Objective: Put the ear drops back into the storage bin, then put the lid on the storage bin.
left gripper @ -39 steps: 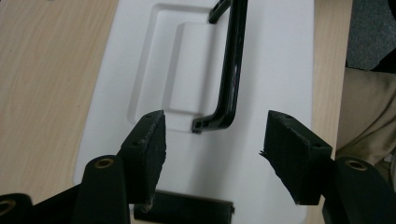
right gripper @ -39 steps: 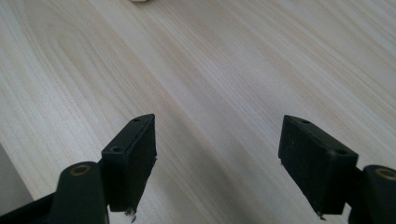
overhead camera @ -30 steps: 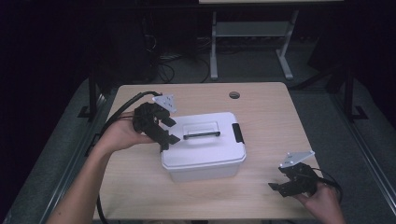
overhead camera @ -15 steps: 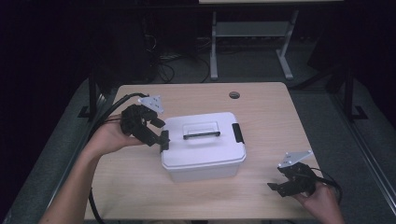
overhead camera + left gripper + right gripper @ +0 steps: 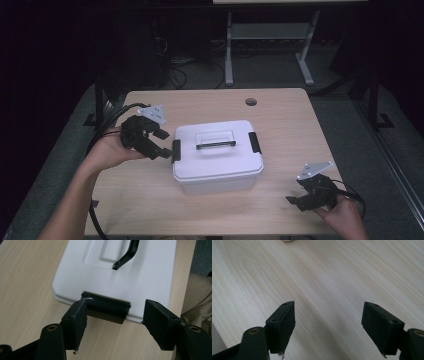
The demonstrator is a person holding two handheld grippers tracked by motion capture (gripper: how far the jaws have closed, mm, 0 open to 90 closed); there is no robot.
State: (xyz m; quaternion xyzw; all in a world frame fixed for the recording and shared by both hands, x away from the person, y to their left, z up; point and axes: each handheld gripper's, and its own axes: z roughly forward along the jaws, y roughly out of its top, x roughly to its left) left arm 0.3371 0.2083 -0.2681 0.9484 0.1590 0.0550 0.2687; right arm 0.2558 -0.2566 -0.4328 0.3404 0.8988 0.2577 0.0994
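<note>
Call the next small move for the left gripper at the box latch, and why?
Probably ease the left gripper forward until its open jaws straddle the black latch on the white box, then close. One pad already sits at the latch's end, the other stands apart. The right gripper rests open on the table, off the box.
</note>
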